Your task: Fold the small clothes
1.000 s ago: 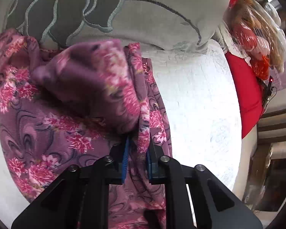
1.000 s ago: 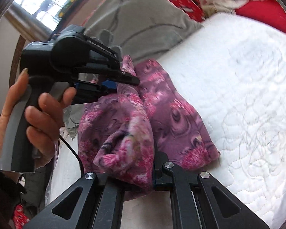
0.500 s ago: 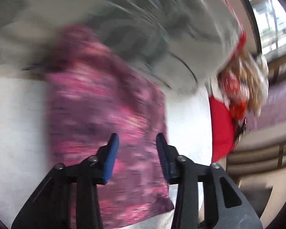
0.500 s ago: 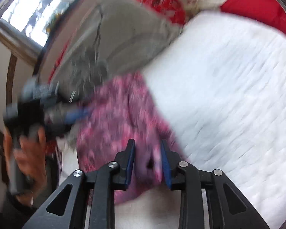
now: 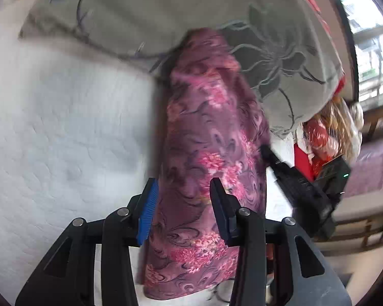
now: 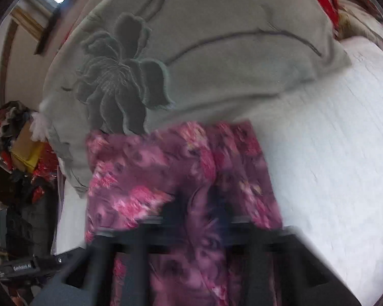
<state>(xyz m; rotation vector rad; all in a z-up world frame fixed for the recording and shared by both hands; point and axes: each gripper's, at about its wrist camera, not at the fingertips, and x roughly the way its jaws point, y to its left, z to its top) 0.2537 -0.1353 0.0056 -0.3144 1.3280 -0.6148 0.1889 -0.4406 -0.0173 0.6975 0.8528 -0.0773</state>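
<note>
A purple cloth with pink flowers (image 5: 206,158) lies folded in a long strip on the white quilted bed (image 5: 63,127). It also shows in the right wrist view (image 6: 181,178). My left gripper (image 5: 182,204) is open and empty, just above the near part of the cloth. My right gripper (image 6: 196,214) is blurred by motion, over the cloth; its jaws look apart with nothing held. The right gripper's body also shows in the left wrist view (image 5: 301,191), beside the cloth's right edge.
A grey pillow with an embroidered flower (image 6: 191,51) lies against the far end of the cloth. Red fabric and bagged items (image 5: 326,132) sit at the bed's edge. Clutter (image 6: 20,140) stands beside the bed.
Both grippers have let go of the cloth and opened. The cloth now lies flat in a folded strip. Both grippers have swung round to face the pillow.
</note>
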